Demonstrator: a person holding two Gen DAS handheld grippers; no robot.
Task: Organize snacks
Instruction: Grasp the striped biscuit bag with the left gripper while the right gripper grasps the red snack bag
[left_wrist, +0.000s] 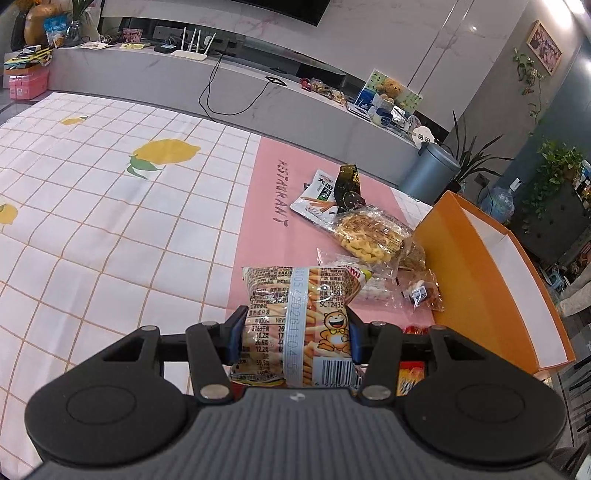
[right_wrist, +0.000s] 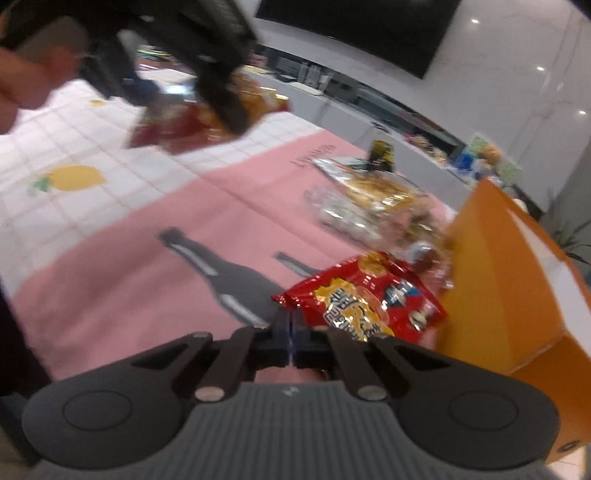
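Note:
My left gripper (left_wrist: 295, 334) is shut on a fries snack bag (left_wrist: 299, 306) with a cartoon bear on it, held above the pink part of the tablecloth. From the right wrist view that same bag (right_wrist: 177, 125) hangs blurred at the upper left in the left gripper (right_wrist: 221, 107). The right gripper (right_wrist: 290, 325) is low over the cloth with its jaws together, pinching the near left edge of a red snack bag (right_wrist: 369, 299). An orange box (left_wrist: 480, 266) (right_wrist: 498, 277) with a white inside stands just right of the snacks.
A pile of snacks lies by the box: a clear noodle-snack bag (left_wrist: 373, 236), a white packet (left_wrist: 317, 192), a dark packet (left_wrist: 351, 184) and small clear packets (left_wrist: 417, 291). The lemon-print checked cloth (left_wrist: 110, 221) stretches left. A grey bin (left_wrist: 432, 170) stands beyond the table edge.

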